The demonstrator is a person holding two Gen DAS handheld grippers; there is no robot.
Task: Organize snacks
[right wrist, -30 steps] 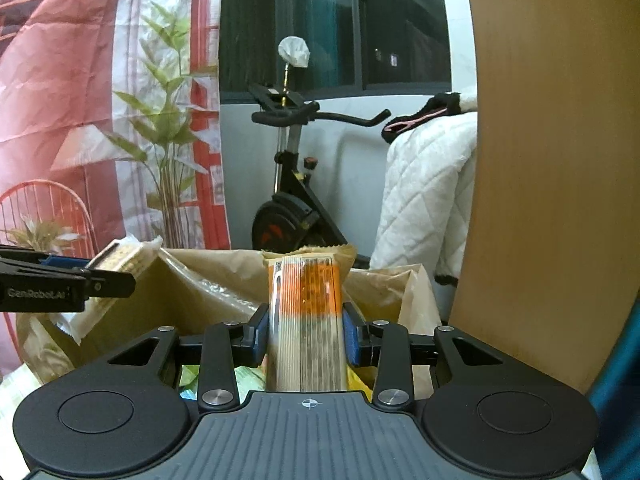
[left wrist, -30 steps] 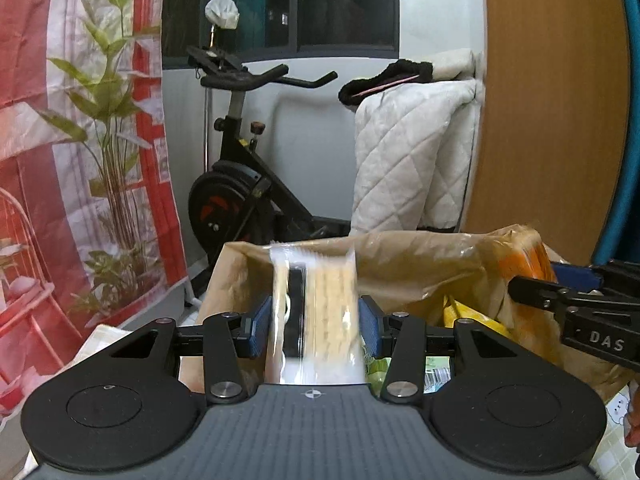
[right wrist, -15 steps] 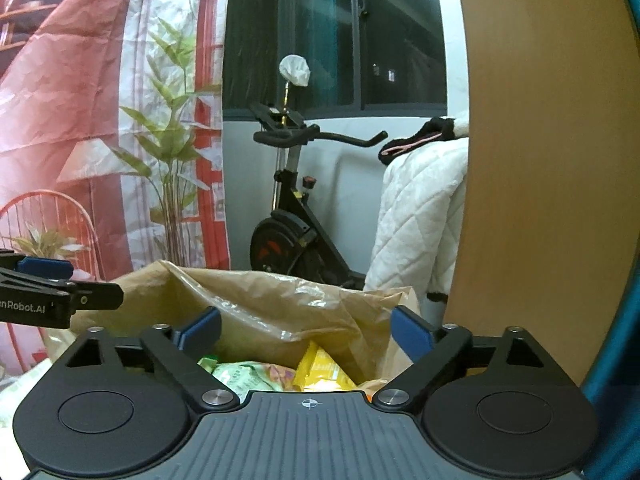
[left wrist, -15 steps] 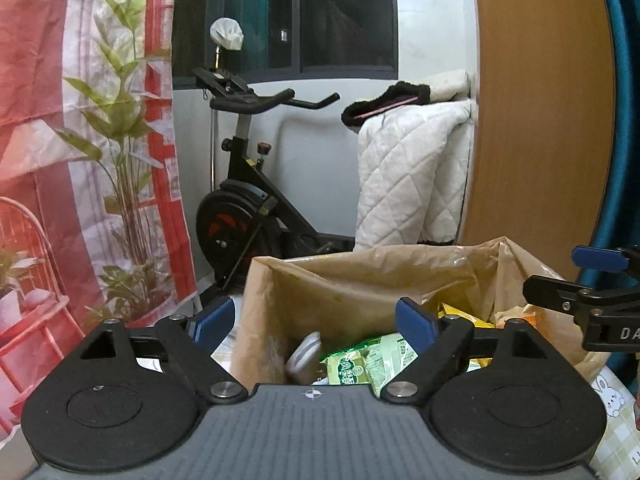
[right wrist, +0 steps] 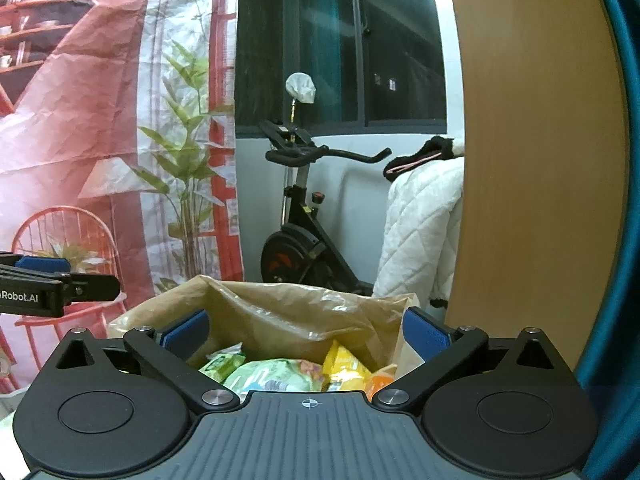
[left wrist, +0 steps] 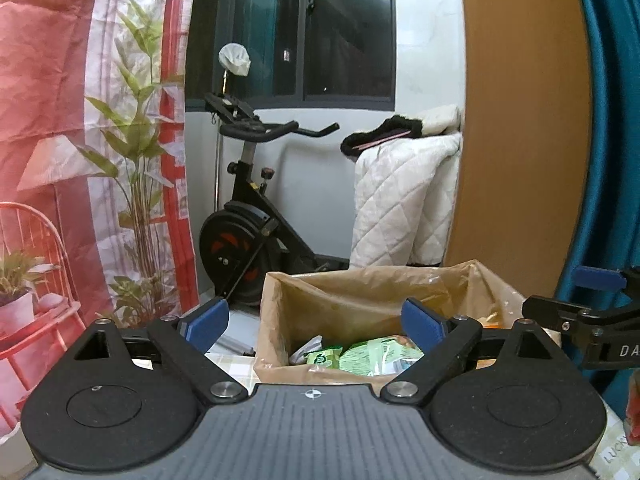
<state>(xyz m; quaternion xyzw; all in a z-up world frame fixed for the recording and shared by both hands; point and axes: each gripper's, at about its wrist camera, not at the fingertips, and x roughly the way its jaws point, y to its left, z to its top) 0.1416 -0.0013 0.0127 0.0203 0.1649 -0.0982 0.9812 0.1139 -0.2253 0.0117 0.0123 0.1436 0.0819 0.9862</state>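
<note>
A brown paper bag (left wrist: pixel 360 300) stands open ahead, also in the right wrist view (right wrist: pixel 280 312). Inside lie snack packets: green ones (left wrist: pixel 376 356) (right wrist: pixel 264 372), a yellow one (right wrist: pixel 344 364) and an orange one (right wrist: pixel 378 382). My left gripper (left wrist: pixel 316 322) is open and empty, just in front of the bag's near edge. My right gripper (right wrist: pixel 306 332) is open and empty over the bag's mouth. The right gripper's side shows at the right in the left wrist view (left wrist: pixel 580 316), and the left gripper's side at the left in the right wrist view (right wrist: pixel 56 284).
A checked tablecloth (left wrist: pixel 232 360) lies under the bag. Behind are an exercise bike (left wrist: pixel 248 220), a white quilt (left wrist: pixel 404 200), a wooden panel (left wrist: pixel 516 140), a teal curtain (left wrist: pixel 612 120) and a red printed backdrop (left wrist: pixel 80 140).
Both grippers have opened and dropped their cracker packets into the bag, then drawn back and up from it, so the bag now sits lower and smaller in both views.
</note>
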